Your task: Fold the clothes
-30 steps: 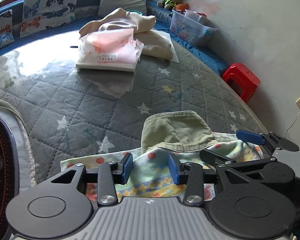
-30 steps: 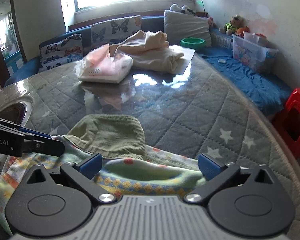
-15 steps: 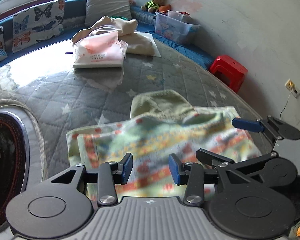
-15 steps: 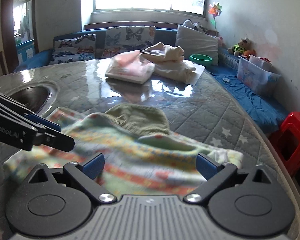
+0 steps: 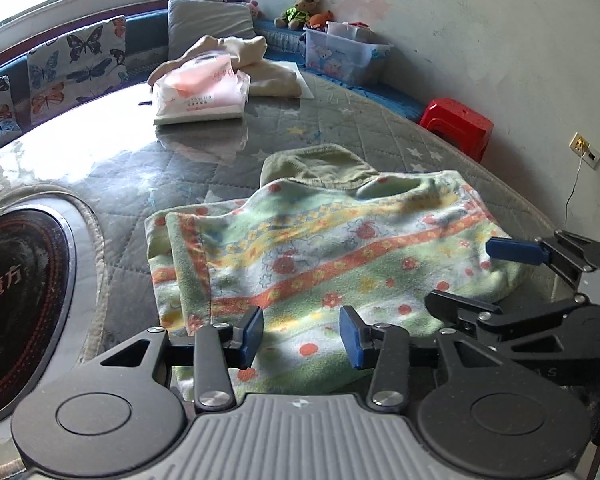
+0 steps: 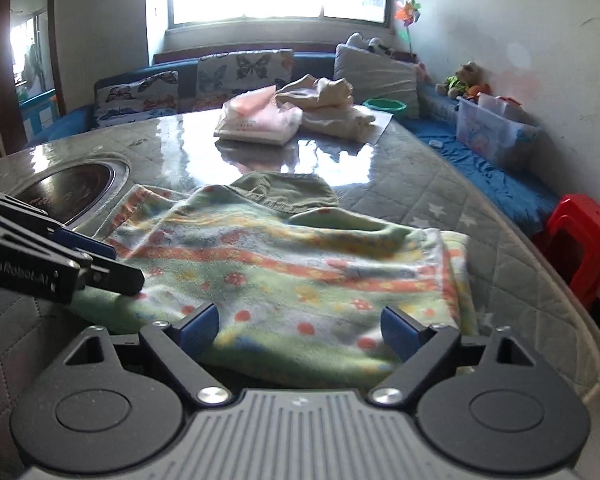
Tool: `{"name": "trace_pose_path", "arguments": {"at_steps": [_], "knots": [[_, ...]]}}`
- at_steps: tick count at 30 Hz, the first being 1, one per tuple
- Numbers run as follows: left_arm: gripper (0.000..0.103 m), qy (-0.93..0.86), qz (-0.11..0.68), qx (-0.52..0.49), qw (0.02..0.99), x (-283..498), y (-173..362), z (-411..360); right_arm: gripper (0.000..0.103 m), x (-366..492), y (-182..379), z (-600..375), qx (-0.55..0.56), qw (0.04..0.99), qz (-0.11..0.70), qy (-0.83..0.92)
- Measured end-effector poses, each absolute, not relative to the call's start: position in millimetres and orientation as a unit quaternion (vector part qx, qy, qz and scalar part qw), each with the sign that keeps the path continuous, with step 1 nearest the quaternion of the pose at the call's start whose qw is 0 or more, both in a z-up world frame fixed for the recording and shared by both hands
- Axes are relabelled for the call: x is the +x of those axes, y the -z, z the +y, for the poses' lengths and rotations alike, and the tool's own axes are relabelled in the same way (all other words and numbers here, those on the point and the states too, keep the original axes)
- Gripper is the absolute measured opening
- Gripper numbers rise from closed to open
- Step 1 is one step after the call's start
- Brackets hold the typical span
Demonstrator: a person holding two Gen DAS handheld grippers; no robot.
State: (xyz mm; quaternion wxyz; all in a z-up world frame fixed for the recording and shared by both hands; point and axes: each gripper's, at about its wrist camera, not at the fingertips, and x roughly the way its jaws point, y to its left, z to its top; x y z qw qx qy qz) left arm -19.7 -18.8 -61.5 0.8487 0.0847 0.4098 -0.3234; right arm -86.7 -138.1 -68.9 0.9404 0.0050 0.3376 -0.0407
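Both grippers had drawn back: left gripper point(image 5: 300, 336) and right gripper point(image 6: 300, 326), jaws apart and empty, hovered over the patterned towel point(image 5: 320, 256), lying doubled on the quilted table point(image 5: 204, 184); one fold judged complete. Beyond, an olive garment point(image 5: 316, 166).

"GenRobot.AI" is printed on the left gripper point(image 6: 62, 258); "魔方" is on the dark round inset point(image 5: 18, 300).
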Motion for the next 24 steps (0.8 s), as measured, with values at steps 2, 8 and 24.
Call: {"name": "trace_pose_path", "arguments": {"at_steps": [2,8,24], "knots": [[0.046,0.323,0.406,0.082,0.851,-22.4,59.0,-16.4,0.085,-92.1,66.6,-139.2,0.009,0.942,0.332,0.047],[0.046,0.319,0.415,0.082,0.848,-27.9,67.1,-12.5,0.085,-97.7,62.9,-139.9,0.015,0.944,0.326,0.047],[0.061,0.299,0.426,0.059,0.852,-33.9,61.7,6.1,0.084,-90.2,69.9,-123.3,0.022,0.944,0.329,0.021]]}}
